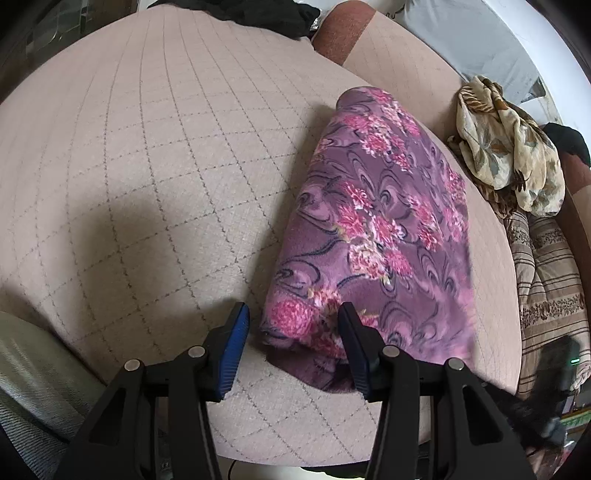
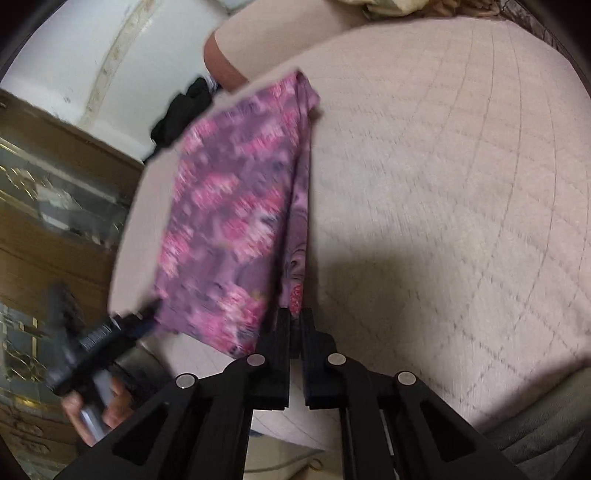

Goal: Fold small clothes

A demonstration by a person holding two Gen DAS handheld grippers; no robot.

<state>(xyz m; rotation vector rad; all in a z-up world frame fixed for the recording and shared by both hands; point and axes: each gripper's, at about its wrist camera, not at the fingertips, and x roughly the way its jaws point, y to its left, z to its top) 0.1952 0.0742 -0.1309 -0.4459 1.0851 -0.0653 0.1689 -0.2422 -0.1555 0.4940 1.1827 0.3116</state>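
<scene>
The purple cloth (image 1: 373, 229) looks at least once folded: it lies as a long, doubled strip on the quilted cushion (image 1: 155, 155), and in the right wrist view two layers show along its right-hand edge, one sagging a little below the other. I judge the fold to be in the middle of its course, not finished, since the strip is long and one end of it is held up off the cushion. The right tongs (image 2: 295, 317) are pressed together on that near end of the cloth (image 2: 229, 221), the fabric disappearing between the black fingers. The left tongs (image 1: 291, 325) stand apart, blue pads facing each other, with the other near corner of the cloth lying between and just past them; nothing is pinched there. A likely next step is bringing the near end over toward the far end to halve the strip. More seems left beyond this piece: a crumpled beige floral cloth (image 1: 509, 144) lies past the far right side of the purple cloth, and a dark garment (image 1: 258, 14) lies beyond its far end, at the cushion's back edge. The purple cloth itself is fleecy and soft-looking, printed with pink flowers and dark swirls, lying fairly flat with few creases.
</scene>
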